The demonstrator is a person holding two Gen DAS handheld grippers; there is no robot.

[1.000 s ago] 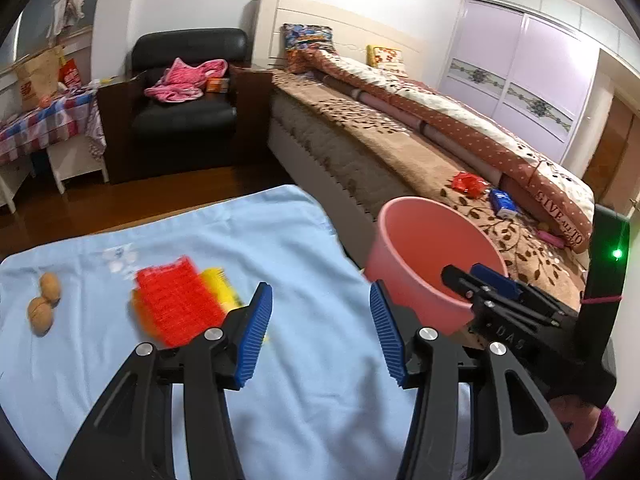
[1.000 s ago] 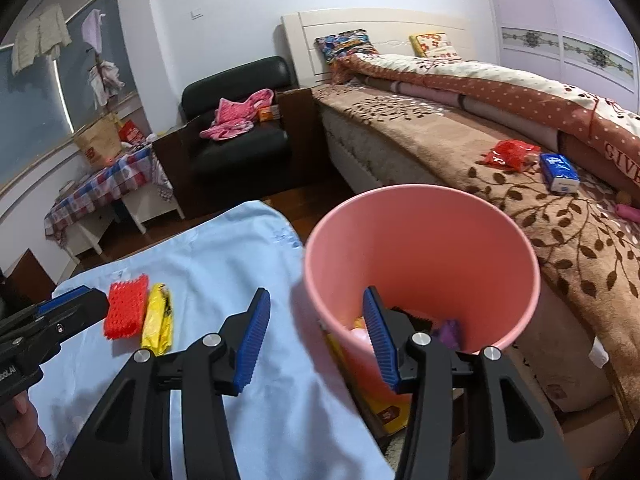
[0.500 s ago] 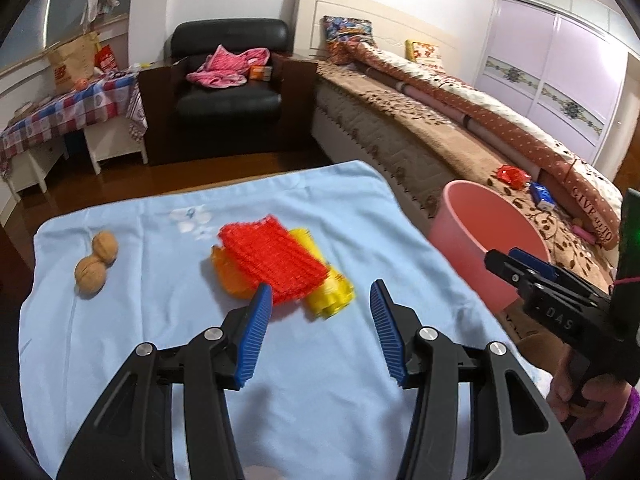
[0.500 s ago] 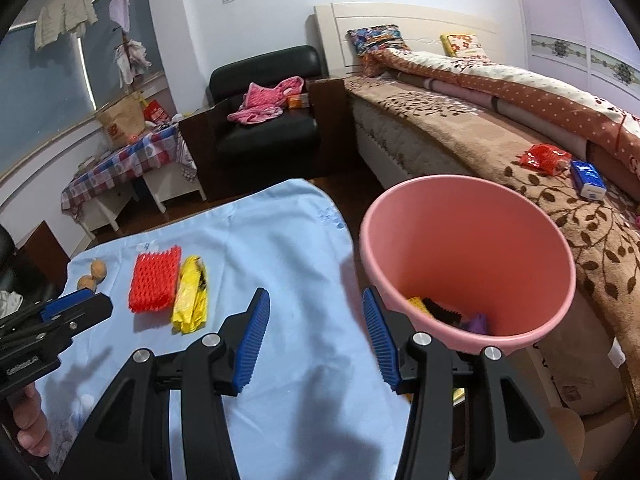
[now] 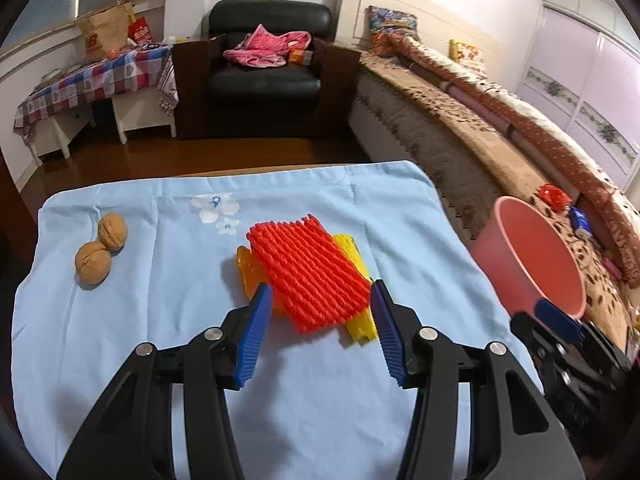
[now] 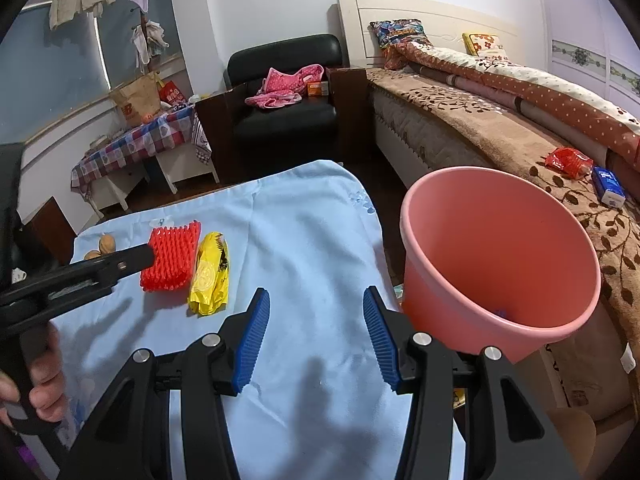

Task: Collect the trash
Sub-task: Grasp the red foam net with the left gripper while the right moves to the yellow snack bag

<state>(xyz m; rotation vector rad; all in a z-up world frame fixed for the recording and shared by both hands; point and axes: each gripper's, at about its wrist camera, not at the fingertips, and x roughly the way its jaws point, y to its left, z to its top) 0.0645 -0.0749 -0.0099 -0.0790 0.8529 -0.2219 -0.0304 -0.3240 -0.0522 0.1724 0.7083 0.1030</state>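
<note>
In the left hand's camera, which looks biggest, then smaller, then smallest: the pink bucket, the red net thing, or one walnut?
1. Pink bucket, partly hidden, so unsure against the net
2. Red net, close in size
3. Walnut, clearly smallest

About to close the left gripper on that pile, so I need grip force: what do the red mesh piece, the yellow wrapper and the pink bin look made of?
Red mesh piece: soft foam netting, judging by its puffy matte ribbed strands.
Yellow wrapper: thin plastic film, glossy and crinkled.
Pink bin: rigid moulded plastic, smooth with a dull sheen.
</note>
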